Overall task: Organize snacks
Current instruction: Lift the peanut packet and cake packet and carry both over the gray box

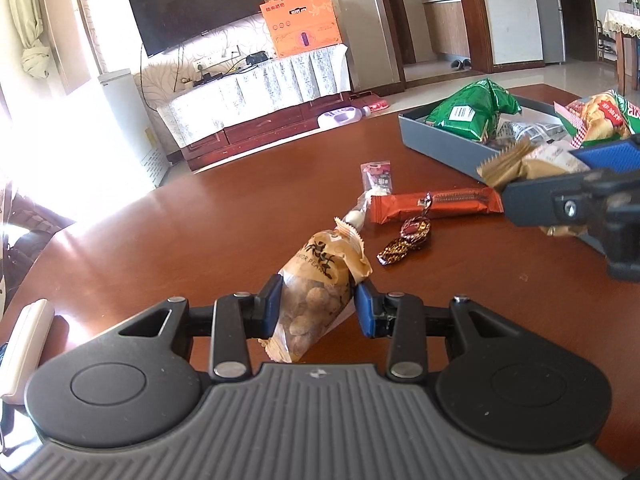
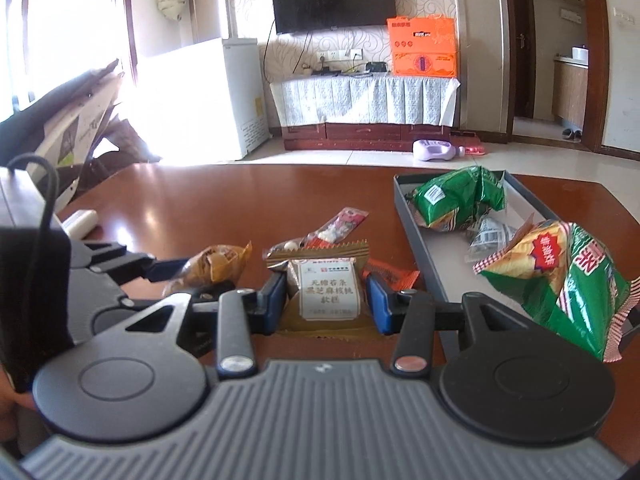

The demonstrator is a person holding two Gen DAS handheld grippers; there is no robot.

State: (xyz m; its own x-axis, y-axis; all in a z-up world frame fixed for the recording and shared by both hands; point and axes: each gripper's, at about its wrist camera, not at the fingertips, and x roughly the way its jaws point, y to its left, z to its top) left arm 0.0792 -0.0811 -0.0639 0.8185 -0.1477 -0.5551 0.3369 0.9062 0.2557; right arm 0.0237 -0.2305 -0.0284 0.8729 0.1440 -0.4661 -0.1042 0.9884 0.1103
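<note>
My left gripper [image 1: 316, 306] is shut on a brown peanut packet [image 1: 316, 284], held tilted above the wooden table [image 1: 200, 220]. My right gripper [image 2: 327, 300] is shut on a gold snack pack with a white label [image 2: 328, 288]; it also shows at the right edge of the left wrist view, gold pack [image 1: 516, 164] in its blue pads. A grey tray [image 2: 424, 240] at the right holds a green bag [image 2: 456, 200] and a green chip bag [image 2: 568, 276]. On the table lie an orange bar [image 1: 436, 204], dark wrapped candies [image 1: 408, 236] and a small clear sachet [image 1: 376, 180].
A white oblong object [image 2: 80, 222] lies near the table's left edge. Beyond the table are a TV cabinet [image 2: 364, 104] with an orange box [image 2: 422, 46], a white chest [image 2: 224, 96] and a purple-and-white object [image 2: 436, 150] on the floor.
</note>
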